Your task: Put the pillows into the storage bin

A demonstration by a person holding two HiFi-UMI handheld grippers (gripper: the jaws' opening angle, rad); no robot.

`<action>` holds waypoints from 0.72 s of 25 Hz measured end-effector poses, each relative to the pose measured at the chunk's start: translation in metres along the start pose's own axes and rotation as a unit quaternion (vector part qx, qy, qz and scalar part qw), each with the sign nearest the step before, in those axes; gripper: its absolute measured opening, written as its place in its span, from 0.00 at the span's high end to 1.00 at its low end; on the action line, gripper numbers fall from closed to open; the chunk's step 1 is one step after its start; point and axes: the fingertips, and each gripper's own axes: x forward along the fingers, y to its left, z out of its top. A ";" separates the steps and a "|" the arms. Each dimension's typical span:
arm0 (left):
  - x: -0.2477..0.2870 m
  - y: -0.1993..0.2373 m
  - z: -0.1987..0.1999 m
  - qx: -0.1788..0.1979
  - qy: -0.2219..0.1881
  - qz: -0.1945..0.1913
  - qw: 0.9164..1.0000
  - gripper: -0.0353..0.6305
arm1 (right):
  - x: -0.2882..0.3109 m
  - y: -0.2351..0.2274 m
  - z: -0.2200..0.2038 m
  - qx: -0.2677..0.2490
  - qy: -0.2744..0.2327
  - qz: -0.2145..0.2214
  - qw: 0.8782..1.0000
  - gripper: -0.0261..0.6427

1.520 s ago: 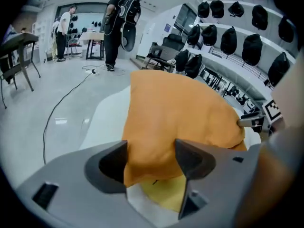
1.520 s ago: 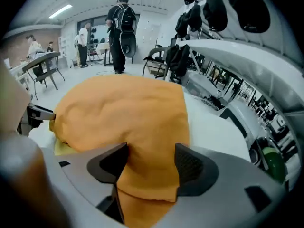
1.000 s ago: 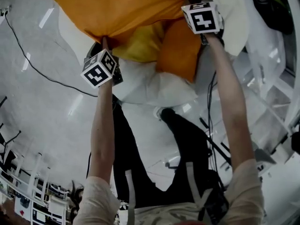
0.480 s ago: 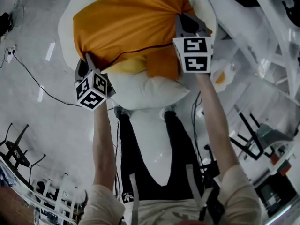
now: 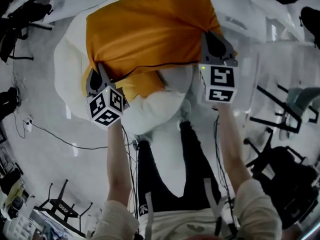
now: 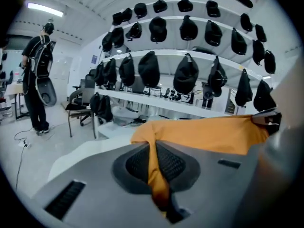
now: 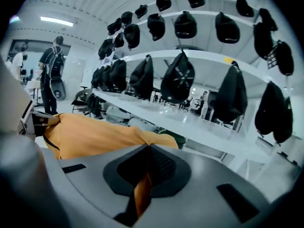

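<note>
The left gripper [image 5: 98, 75] and right gripper [image 5: 216, 43] each pinch 1 edge of the orange pillow [image 5: 150, 31], above a white pillow [image 5: 160, 104].

Your orange pillow [image 5: 150, 34] spans the gap between both jaws. Ahead, a long desk [image 7: 199, 127] and hanging black bags [image 7: 177, 77] bar the way; floor [image 6: 12, 153] lies open leftward.

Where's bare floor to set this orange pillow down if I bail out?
Bare floor lies left of the legs, below the white cushion, crossed by one cable. Right of the legs is crowded with chairs.
</note>
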 end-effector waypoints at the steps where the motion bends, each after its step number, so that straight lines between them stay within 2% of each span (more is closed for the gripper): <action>1: 0.004 -0.020 0.006 0.007 -0.003 -0.013 1.000 0.92 | -0.007 -0.020 -0.003 0.006 -0.002 -0.015 1.000 0.94; 7: 0.018 -0.115 0.026 0.052 -0.009 -0.084 0.995 0.92 | -0.056 -0.104 -0.025 0.045 -0.005 -0.095 0.994 0.94; 11: 0.032 -0.183 0.023 0.098 0.001 -0.143 0.985 0.92 | -0.095 -0.152 -0.062 0.086 0.012 -0.154 0.984 0.94; 14: 0.046 -0.246 0.014 0.148 0.005 -0.190 0.971 0.92 | -0.128 -0.187 -0.111 0.127 0.033 -0.207 0.969 0.94; 18: 0.065 -0.343 -0.005 0.217 0.002 -0.255 0.942 0.92 | -0.181 -0.221 -0.185 0.194 0.065 -0.285 0.936 0.94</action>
